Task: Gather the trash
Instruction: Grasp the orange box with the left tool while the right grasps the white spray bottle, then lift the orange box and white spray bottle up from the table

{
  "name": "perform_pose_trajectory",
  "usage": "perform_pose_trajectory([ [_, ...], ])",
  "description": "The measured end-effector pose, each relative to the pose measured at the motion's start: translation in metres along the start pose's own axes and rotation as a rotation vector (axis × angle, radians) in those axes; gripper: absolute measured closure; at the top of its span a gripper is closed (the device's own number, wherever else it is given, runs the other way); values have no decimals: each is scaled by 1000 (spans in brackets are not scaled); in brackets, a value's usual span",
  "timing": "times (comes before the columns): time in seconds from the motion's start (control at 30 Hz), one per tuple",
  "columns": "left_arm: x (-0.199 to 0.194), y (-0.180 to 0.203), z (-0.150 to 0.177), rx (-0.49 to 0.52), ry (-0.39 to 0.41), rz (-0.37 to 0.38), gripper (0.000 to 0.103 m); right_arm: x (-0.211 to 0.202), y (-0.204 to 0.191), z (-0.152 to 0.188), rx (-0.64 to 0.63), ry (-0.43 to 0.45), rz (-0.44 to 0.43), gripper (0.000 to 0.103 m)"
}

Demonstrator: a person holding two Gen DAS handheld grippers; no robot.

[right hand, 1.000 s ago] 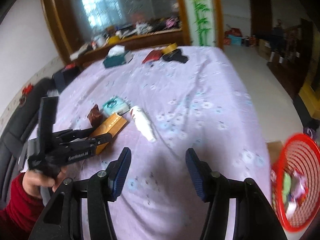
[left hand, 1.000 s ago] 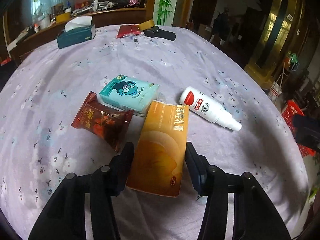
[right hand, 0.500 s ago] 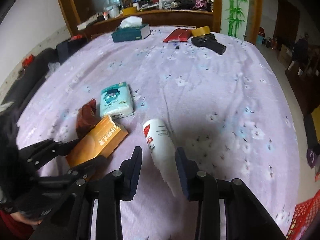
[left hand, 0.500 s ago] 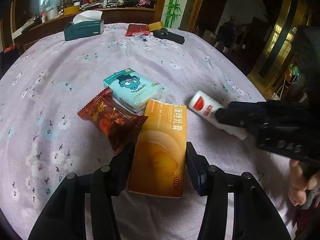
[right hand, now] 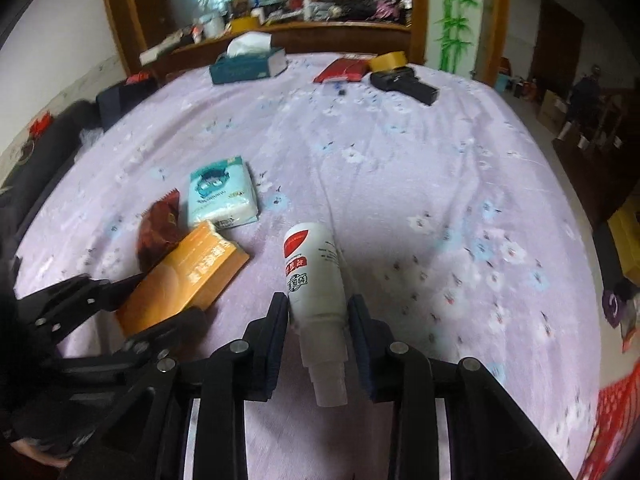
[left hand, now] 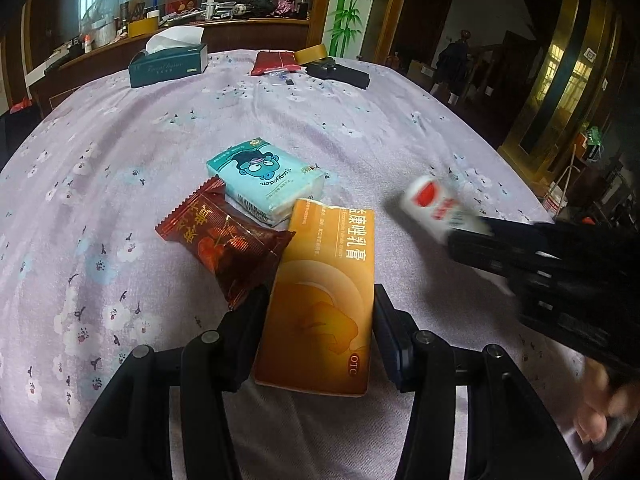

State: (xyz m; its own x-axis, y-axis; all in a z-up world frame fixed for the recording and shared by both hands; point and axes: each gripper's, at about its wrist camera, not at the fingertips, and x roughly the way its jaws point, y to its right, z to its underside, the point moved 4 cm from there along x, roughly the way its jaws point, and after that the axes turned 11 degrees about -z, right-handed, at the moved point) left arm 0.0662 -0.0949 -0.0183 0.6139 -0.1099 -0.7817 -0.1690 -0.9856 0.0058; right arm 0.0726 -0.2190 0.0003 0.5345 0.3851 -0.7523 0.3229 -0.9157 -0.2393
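Observation:
An orange box (left hand: 320, 304) lies on the lilac cloth between the fingers of my left gripper (left hand: 318, 320), whose jaws press its two long sides. It also shows in the right wrist view (right hand: 188, 276). A white spray bottle (right hand: 316, 280) with a red label sits between the fingers of my right gripper (right hand: 318, 312), which are shut on its lower body; it is lifted a little and blurred in the left wrist view (left hand: 436, 204). A dark red snack wrapper (left hand: 224, 240) and a teal tissue pack (left hand: 266, 180) lie just beyond the box.
At the far end of the bed are a green tissue box (left hand: 168, 62), a red pouch (left hand: 276, 62), a tape roll (left hand: 310, 54) and a black device (left hand: 340, 72). A red basket (right hand: 616, 420) stands on the floor at the right. A cluttered wooden shelf (right hand: 280, 20) runs behind.
My right gripper came in from the right, closed on the white bottle and lifted it a little. My left gripper narrowed onto the orange box.

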Motion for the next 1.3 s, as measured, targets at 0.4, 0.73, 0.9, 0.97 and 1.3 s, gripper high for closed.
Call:
perform_pose_trajectory([
  [0.4, -26, 8, -4, 25, 85, 15, 54, -85, -17, 50, 68, 208, 109, 70],
  [0.73, -96, 19, 27, 11, 205, -22, 54, -110, -26, 75, 50, 249, 168, 70],
  [0.9, -114, 18, 50, 1, 239, -61, 54, -118, -34, 83, 26, 274, 197, 70],
  [0.97, -117, 19, 57, 0, 238, -62, 54, -121, -35, 87, 23, 286, 213, 70],
  [1.3, -114, 23, 70, -6, 246, -82, 54, -119, -35, 95, 12, 294, 255, 70],
])
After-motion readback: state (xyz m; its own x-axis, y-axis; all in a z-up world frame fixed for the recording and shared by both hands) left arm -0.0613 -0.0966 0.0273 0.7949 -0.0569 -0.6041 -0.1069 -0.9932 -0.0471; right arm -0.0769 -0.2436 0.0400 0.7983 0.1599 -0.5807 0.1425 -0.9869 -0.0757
